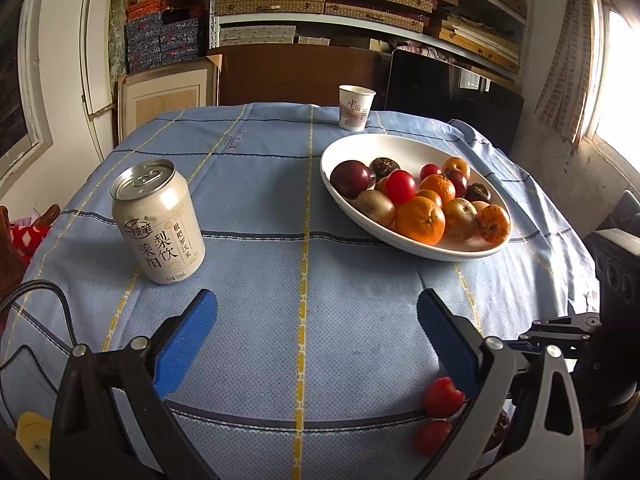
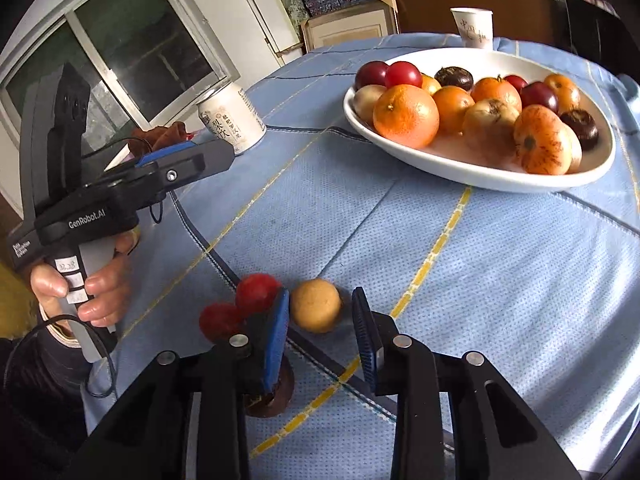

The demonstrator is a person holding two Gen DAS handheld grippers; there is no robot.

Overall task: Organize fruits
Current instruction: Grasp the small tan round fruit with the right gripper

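Note:
A white oval plate (image 1: pixel 404 148) (image 2: pixel 480 168) holds several oranges, red plums, brownish fruits and dark ones. My right gripper (image 2: pixel 320 308) is open just above the blue cloth, its blue pads on either side of a small tan round fruit (image 2: pixel 316 310) without touching it. Two red fruits (image 2: pixel 256 294) (image 1: pixel 442 396) lie left of its left finger, and a dark brown fruit (image 2: pixel 280 392) lies under that finger. My left gripper (image 1: pixel 316 316) is open and empty above the cloth, also seen from the side in the right wrist view (image 2: pixel 176 160).
A white drink can (image 1: pixel 158 220) (image 2: pixel 232 114) stands at the left of the table. A paper cup (image 1: pixel 356 108) (image 2: pixel 472 28) stands behind the plate. The blue checked tablecloth (image 1: pixel 280 240) covers the round table. Shelves with boxes fill the back wall.

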